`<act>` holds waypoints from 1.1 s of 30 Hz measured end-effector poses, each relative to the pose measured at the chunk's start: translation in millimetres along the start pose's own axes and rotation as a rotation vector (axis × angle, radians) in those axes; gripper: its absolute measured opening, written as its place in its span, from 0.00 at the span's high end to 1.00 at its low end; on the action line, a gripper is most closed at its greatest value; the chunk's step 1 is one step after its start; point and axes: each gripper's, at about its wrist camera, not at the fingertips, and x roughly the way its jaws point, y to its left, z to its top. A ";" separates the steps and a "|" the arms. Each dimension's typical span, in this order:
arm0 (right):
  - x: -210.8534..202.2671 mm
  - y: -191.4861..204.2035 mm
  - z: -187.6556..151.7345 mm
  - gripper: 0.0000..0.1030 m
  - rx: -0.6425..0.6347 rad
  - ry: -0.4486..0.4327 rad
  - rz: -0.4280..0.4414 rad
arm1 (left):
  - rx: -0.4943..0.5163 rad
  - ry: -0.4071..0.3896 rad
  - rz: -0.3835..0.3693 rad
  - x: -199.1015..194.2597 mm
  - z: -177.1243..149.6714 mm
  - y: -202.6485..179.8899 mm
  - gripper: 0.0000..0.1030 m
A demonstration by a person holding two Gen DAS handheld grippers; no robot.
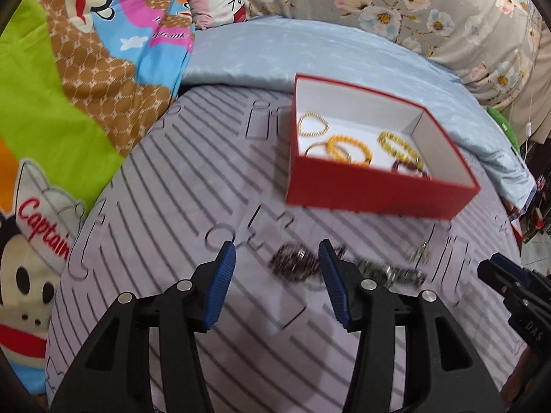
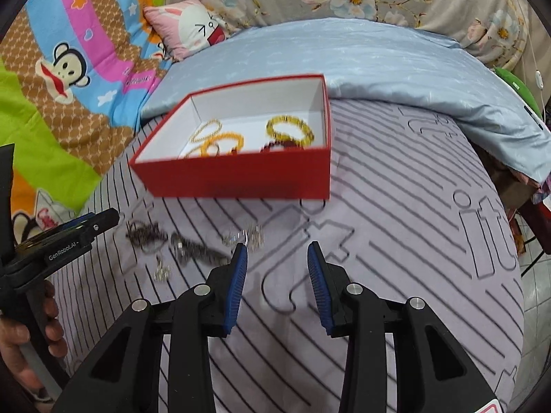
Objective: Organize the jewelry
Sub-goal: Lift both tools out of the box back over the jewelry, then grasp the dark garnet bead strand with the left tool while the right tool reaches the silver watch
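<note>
We see a red box (image 1: 375,186) with a white inside resting on a striped purple sheet (image 1: 193,179), and it holds several bracelets (image 1: 347,148) (yellow, orange and one dark red). In front of the box, loose on the sheet, lie a dark beaded bracelet (image 1: 292,261), a metal watch (image 1: 392,272) and small silver earrings (image 2: 246,237). The left gripper (image 1: 277,282) hangs just above the dark bracelet, its fingers apart and empty. The right gripper (image 2: 277,284) is beside the silver pieces, fingers also apart, gripping nothing.
</note>
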 end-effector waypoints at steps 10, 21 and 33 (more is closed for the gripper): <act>5.0 4.4 -35.2 0.65 0.008 0.075 0.025 | 0.028 0.017 -0.023 2.3 -26.3 -6.3 0.44; 7.4 3.7 -31.9 0.65 0.013 0.081 0.037 | 0.007 0.017 -0.029 29.6 -5.7 -8.2 0.44; 14.1 7.3 -27.2 0.65 0.011 0.092 0.053 | 0.036 0.016 -0.016 47.6 -5.8 -14.8 0.63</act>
